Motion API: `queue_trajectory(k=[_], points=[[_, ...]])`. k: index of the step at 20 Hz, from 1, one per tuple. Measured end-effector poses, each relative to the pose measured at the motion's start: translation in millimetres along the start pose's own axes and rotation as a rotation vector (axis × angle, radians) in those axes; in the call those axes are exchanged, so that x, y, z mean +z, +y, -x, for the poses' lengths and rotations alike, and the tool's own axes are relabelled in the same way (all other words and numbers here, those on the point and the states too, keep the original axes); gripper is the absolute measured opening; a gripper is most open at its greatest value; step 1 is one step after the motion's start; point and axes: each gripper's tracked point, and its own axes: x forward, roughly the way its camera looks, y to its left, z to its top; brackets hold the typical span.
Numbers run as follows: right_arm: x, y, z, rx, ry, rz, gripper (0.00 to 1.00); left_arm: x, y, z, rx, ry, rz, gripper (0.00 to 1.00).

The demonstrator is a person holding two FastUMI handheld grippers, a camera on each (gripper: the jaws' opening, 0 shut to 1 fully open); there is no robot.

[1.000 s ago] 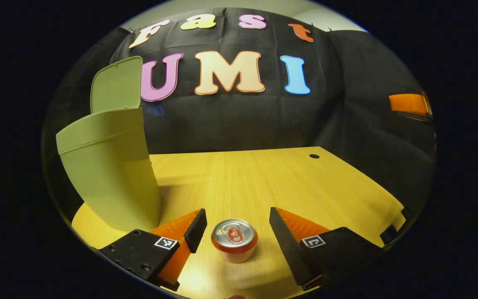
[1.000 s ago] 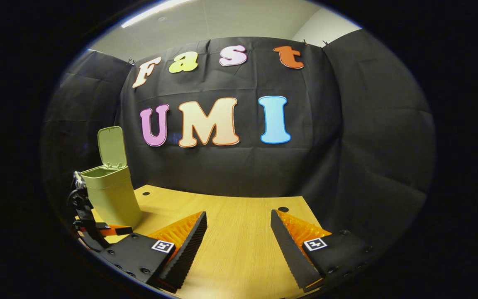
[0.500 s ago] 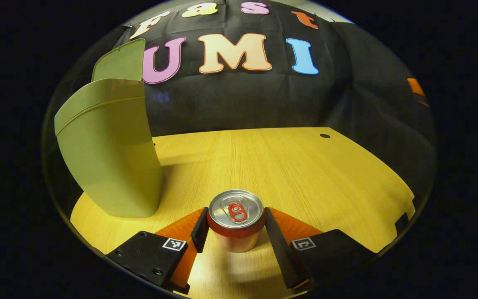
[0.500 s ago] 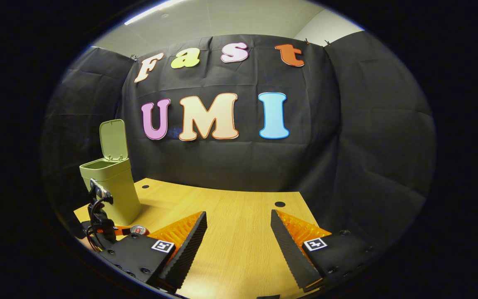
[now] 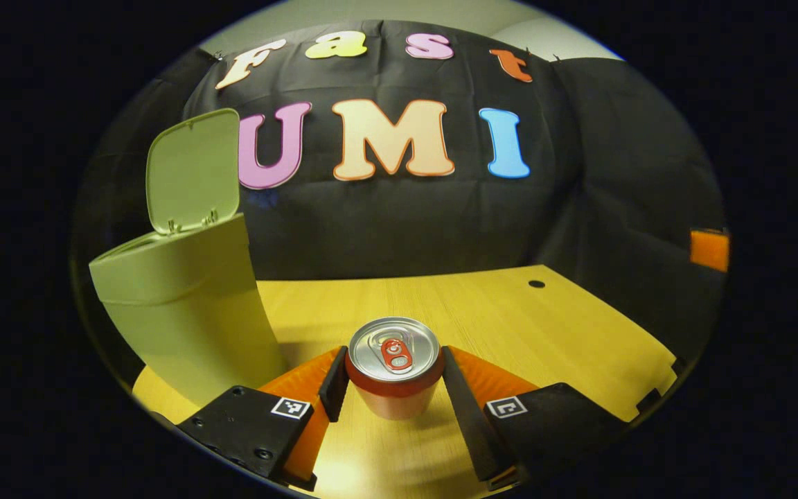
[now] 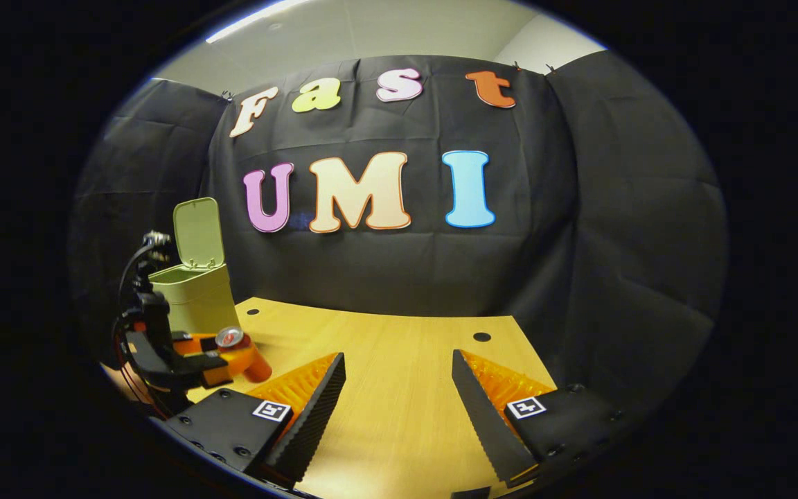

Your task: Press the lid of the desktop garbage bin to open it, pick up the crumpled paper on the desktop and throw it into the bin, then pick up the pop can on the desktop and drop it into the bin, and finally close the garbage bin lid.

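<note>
A pop can [image 5: 393,367] with a silver top and red tab stands upright between the fingers of my left gripper [image 5: 393,391], which is shut on it. The green bin [image 5: 188,315] is just to the left, its lid [image 5: 194,170] swung up and open. In the right gripper view, the left gripper [image 6: 184,357] holds the can [image 6: 236,345] tilted, a little above the table, in front of the bin [image 6: 194,299] and its raised lid [image 6: 198,232]. My right gripper [image 6: 399,409] hangs open over the table with nothing between its fingers.
The wooden table [image 5: 530,326] stretches to the right of the can, with a small round hole [image 5: 536,283] near its far edge. Black cloth closes the booth behind it. An orange part of the other gripper [image 5: 709,249] shows at the far right.
My left gripper went from open around the can to shut on it, then rose with the can towards the bin's height. The right gripper stayed open and barely moved.
</note>
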Motion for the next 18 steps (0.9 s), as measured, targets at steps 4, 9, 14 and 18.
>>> queue_trajectory(k=[4,9,14,18], points=[[1.0,22.9,-4.1,0.012,-0.007,-0.035,0.97,70.2,27.3,-1.5,0.013,-0.123,-0.021,0.77],[7.5,43.4,-4.6,0.019,-0.031,-0.022,0.97,119.5,59.5,-6.1,0.059,-0.207,-0.035,0.76],[10.6,52.6,-5.5,0.022,-0.043,-0.044,0.97,162.6,97.5,-3.9,0.106,-0.282,0.011,0.76],[12.8,59.4,-10.3,0.027,-0.046,-0.058,0.97,184.9,136.2,8.9,0.172,-0.335,0.018,0.76]])
